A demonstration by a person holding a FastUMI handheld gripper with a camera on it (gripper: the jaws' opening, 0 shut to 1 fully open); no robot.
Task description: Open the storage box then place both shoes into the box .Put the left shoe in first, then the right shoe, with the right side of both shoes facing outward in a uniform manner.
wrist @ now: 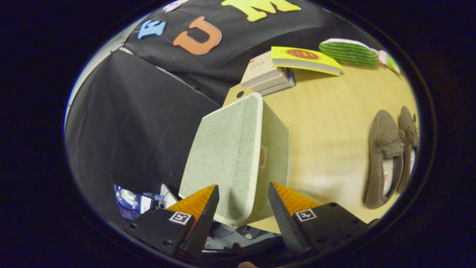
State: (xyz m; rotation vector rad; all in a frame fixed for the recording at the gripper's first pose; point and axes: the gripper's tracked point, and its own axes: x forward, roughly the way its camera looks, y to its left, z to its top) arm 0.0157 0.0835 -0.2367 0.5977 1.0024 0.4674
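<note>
Your gripper (243, 193) sits closest to the lens, its two fingers spread apart and pressing on nothing, with the near corner of the storage box (230, 149) lying in the gap between them. You see the box's pale green fabric lid (223, 152) tipped up on edge, its broad face turned toward the fingers and its long axis running from the fingertips away toward 12 o'clock. Neither finger visibly touches the lid; whether the rim brushes one cannot be told. From the box, the wooden table (327, 130) spreads out toward 3 o'clock. On it, well apart from your fingers at about 3 o'clock, lie the two brown shoes (386, 160) side by side and touching, their long axes parallel, toes pointing toward 12 o'clock. Beyond the box at 12 to 1 o'clock stands a stack of books (267, 74), a yellow book (305, 59) resting on top, and a green striped pad (347, 52) farther along.
</note>
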